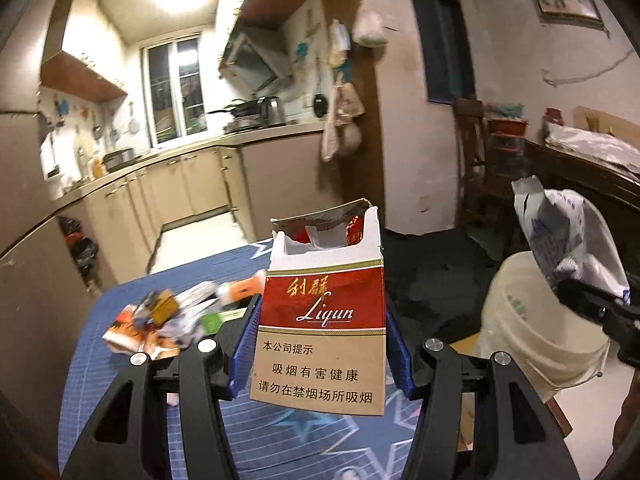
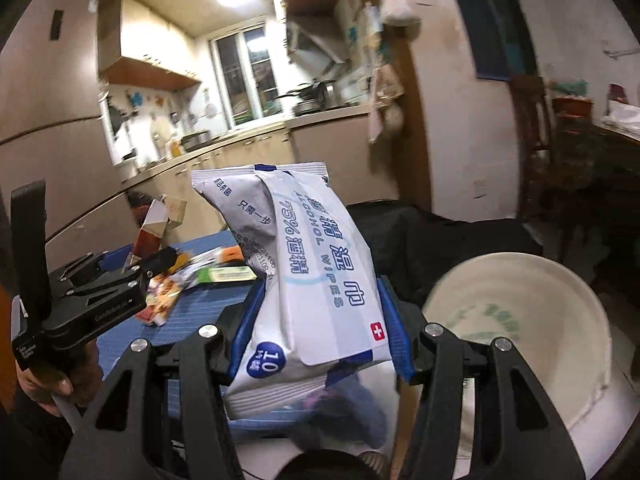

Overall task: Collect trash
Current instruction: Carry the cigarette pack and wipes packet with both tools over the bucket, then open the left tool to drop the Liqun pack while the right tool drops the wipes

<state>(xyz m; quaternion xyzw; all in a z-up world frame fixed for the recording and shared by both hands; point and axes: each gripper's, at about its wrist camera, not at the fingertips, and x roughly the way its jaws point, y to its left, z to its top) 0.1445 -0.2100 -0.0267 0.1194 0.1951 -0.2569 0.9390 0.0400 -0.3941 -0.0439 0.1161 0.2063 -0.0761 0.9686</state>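
Observation:
My left gripper (image 1: 320, 340) is shut on an opened red, white and tan cigarette pack (image 1: 324, 312), held upright above the blue table (image 1: 120, 360). My right gripper (image 2: 320, 320) is shut on a white and blue pack of alcohol wipes (image 2: 312, 280), raised beside a cream plastic bucket (image 2: 520, 320). In the left wrist view the wipes pack (image 1: 572, 240) hangs above the bucket (image 1: 532, 320) at the right. In the right wrist view the left gripper (image 2: 152, 264) shows at the left with the cigarette pack (image 2: 154, 228), a hand (image 2: 48, 384) under it.
A heap of wrappers and small boxes (image 1: 168, 316) lies on the blue star-patterned table. Behind it are kitchen cabinets (image 1: 180, 188) and a counter. A dark cloth-covered mass (image 1: 432, 264) sits behind the bucket, and a dark wooden sideboard (image 1: 592, 184) stands at the right.

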